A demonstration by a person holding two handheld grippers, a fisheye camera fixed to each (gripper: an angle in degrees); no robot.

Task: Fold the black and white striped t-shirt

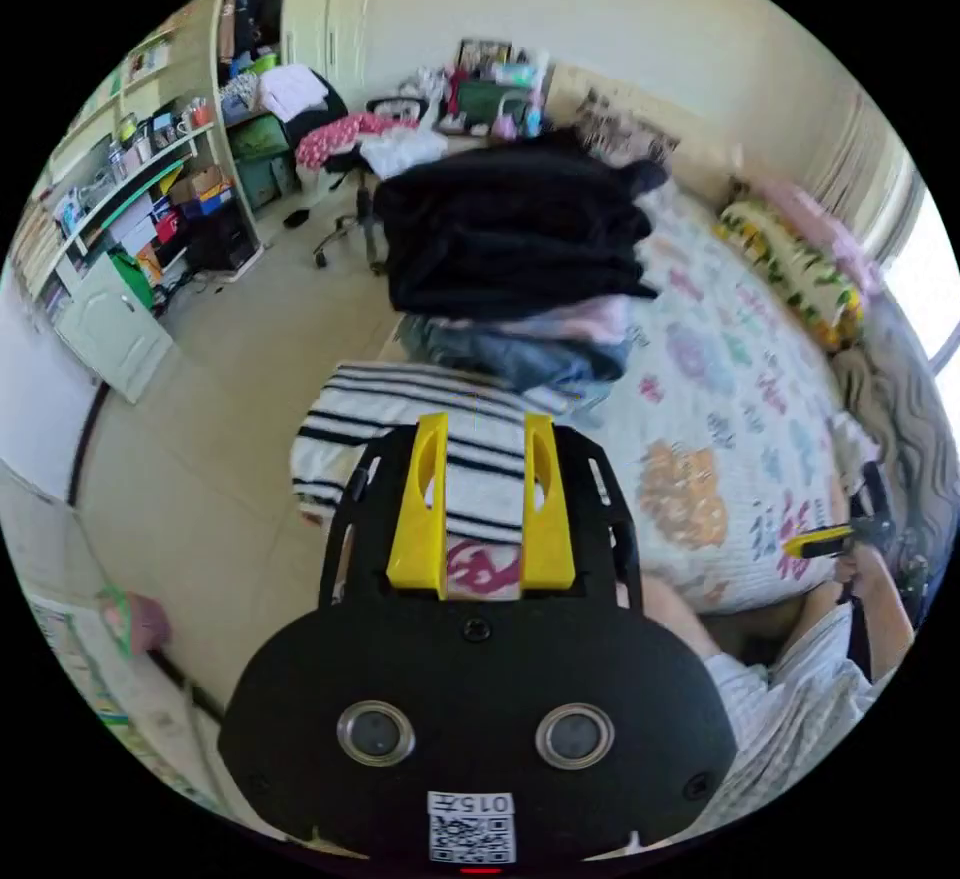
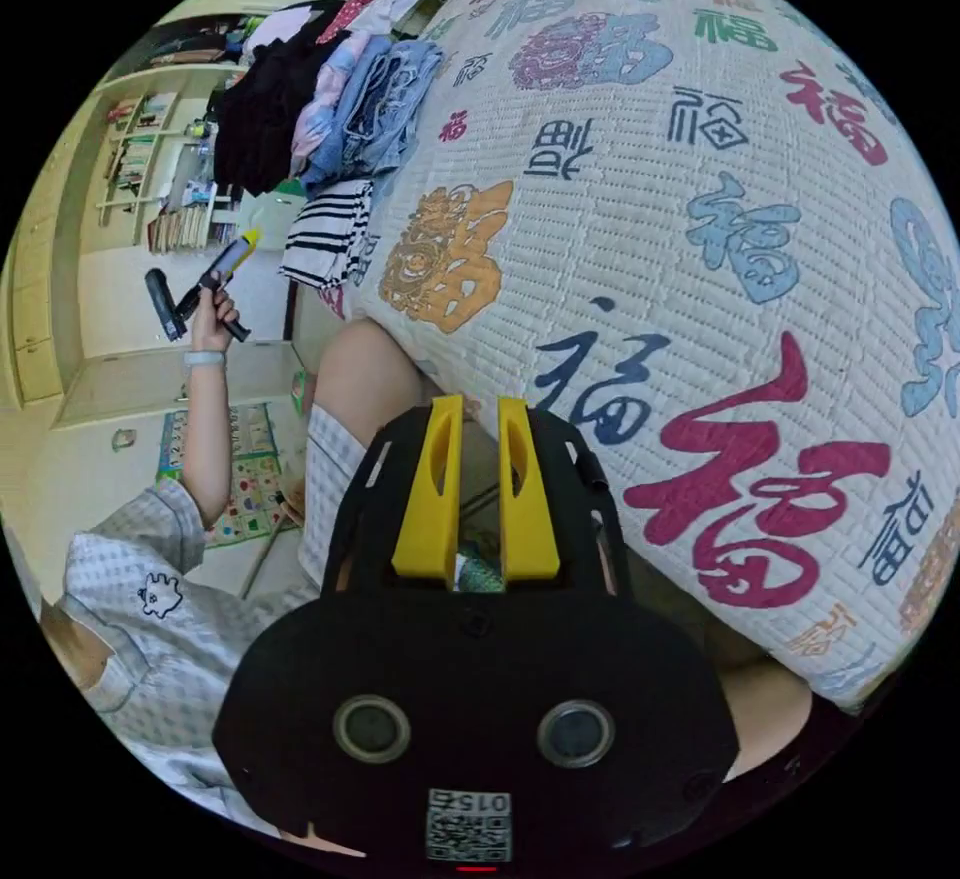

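Your left gripper [image 1: 485, 434] hangs with its jaws apart and nothing between them, above the striped t-shirt [image 1: 400, 439]. The shirt lies folded at the bed [image 2: 640, 249] corner, draped over the edge, just beside the clothes pile [image 1: 515, 249]. Bare floor [image 1: 220, 399] lies to its left, open quilt to its right. Your right gripper [image 2: 478, 439] hovers by the bed's near edge, jaws slightly parted, empty.
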